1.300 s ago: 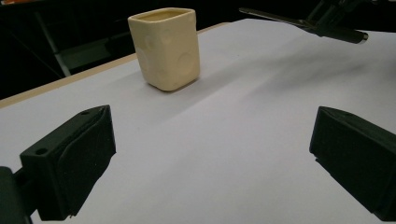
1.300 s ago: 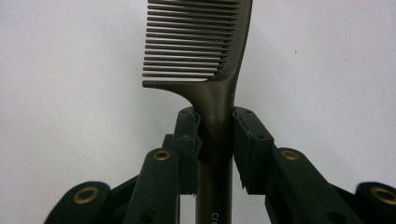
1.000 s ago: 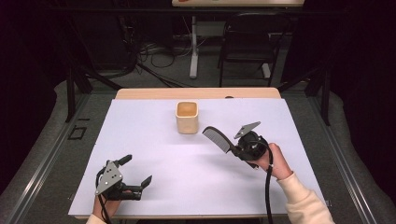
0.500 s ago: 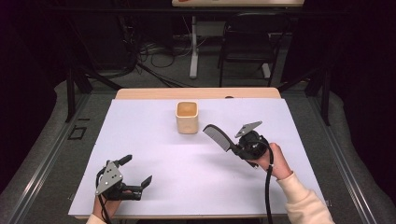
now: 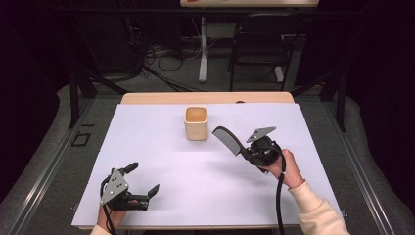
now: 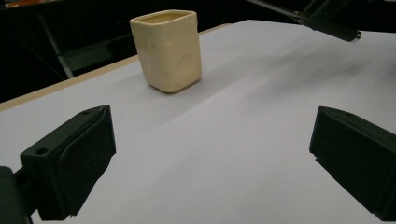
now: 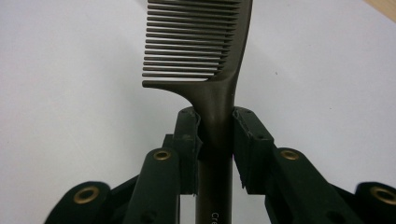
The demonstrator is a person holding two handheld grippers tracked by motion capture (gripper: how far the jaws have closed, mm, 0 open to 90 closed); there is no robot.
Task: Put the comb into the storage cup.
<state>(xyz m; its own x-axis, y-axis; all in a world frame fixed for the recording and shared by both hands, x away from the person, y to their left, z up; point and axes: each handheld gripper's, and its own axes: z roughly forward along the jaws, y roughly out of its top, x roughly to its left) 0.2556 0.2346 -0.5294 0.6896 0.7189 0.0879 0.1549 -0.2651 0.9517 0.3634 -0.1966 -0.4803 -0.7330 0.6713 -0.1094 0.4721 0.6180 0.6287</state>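
My right gripper (image 7: 215, 135) clamps its fingers on the comb (image 7: 205, 51), tip cut off up close, beside the cup (image 5: 196, 122) near the surface's far edge, while my left gripper's (image 6: 210, 158) fingers gape wide.

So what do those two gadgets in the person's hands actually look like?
Each is a black hand-held tool with two blocky black jaws on hinged arms. The left gripper and the right gripper both carry a grey three-cornered plate on top, and a black cable trails from each back toward the person. Brass-coloured rivets mark the right one's joints. The person's right arm wears a cream sleeve.
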